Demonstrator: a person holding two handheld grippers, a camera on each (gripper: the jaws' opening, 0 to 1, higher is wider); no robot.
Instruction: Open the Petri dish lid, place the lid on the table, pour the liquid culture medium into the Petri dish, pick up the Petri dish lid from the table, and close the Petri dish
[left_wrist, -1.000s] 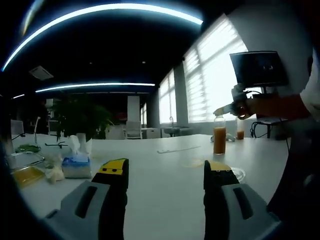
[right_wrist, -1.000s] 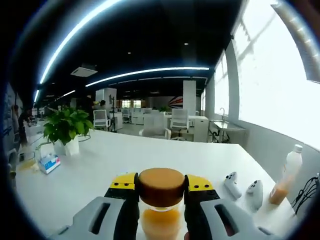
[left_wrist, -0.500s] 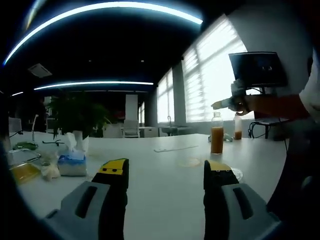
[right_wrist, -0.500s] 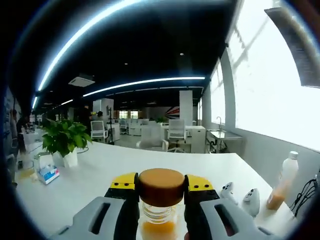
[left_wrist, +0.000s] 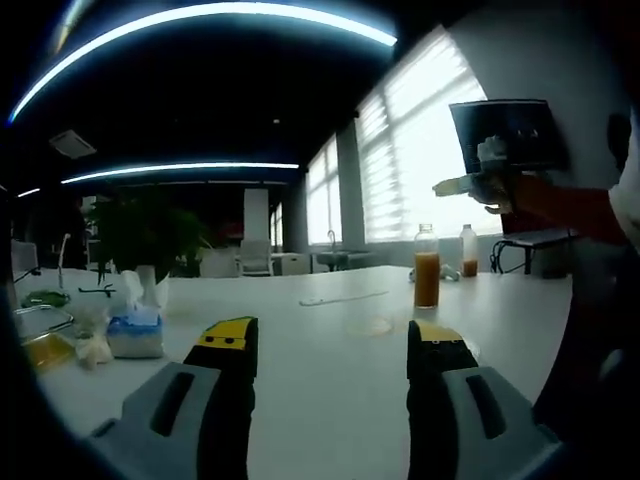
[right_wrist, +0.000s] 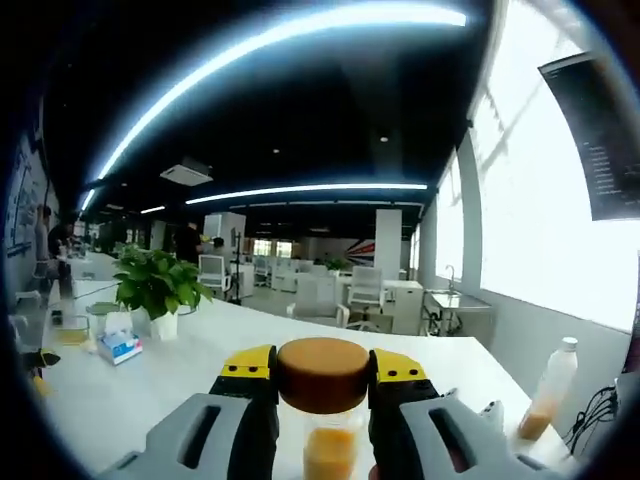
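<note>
My right gripper is shut on a round brown cap. Under it, well apart, stands the open glass bottle of orange liquid. In the left gripper view that bottle stands on the white table, and the right gripper hangs high above it to the right in a person's hand. My left gripper is open and low over the table with nothing between its jaws. A clear round dish part lies flat ahead of it. Another clear piece peeks from behind the right jaw.
A tissue box, a yellow-filled container and a potted plant stand at the left. A second small bottle and a monitor are at the right. A plastic bottle stands near the table's right edge.
The right gripper has risen with the cap, which has come off the bottle's threaded neck; the bottle now sits lower and farther away. The left gripper stays open.
</note>
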